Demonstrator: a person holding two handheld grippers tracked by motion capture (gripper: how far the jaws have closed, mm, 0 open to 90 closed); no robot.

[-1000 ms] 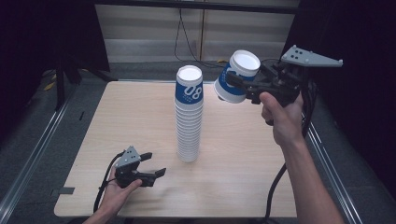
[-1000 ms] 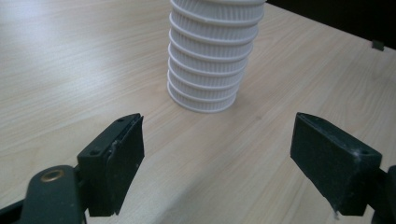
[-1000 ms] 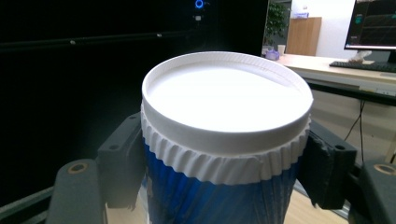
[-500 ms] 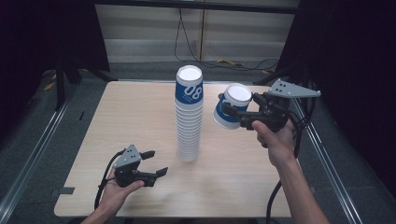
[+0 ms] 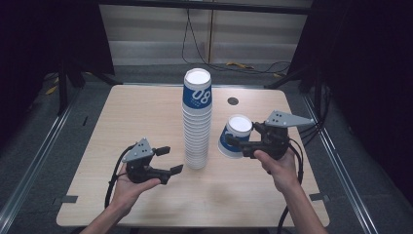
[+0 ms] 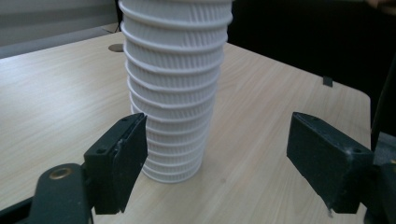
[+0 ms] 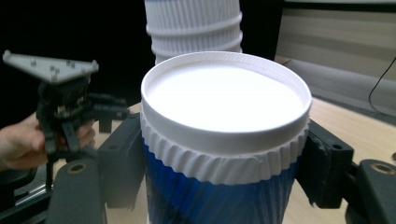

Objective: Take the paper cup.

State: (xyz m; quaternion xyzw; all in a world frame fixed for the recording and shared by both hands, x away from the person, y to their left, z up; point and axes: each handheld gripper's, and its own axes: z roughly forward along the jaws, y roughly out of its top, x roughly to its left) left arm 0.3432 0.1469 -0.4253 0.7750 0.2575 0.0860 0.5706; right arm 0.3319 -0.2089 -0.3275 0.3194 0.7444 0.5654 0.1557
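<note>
While the right gripper (image 5: pixel 233 144) pinches a blue-and-white ribbed paper cup (image 5: pixel 234 136) between its black jaws, tilted just right of a tall stack of white ribbed paper cups (image 5: pixel 197 119), that stack stands upright at the middle of the light wooden table (image 5: pixel 131 117). Near the table's front-left corner, the left gripper (image 5: pixel 169 159) rests with its jaws spread wide, pointing at the stack's base.

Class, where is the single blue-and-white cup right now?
In the high view, the single cup sits clamped in the right hand-held gripper, just right of the tall cup stack, near the table surface.
</note>
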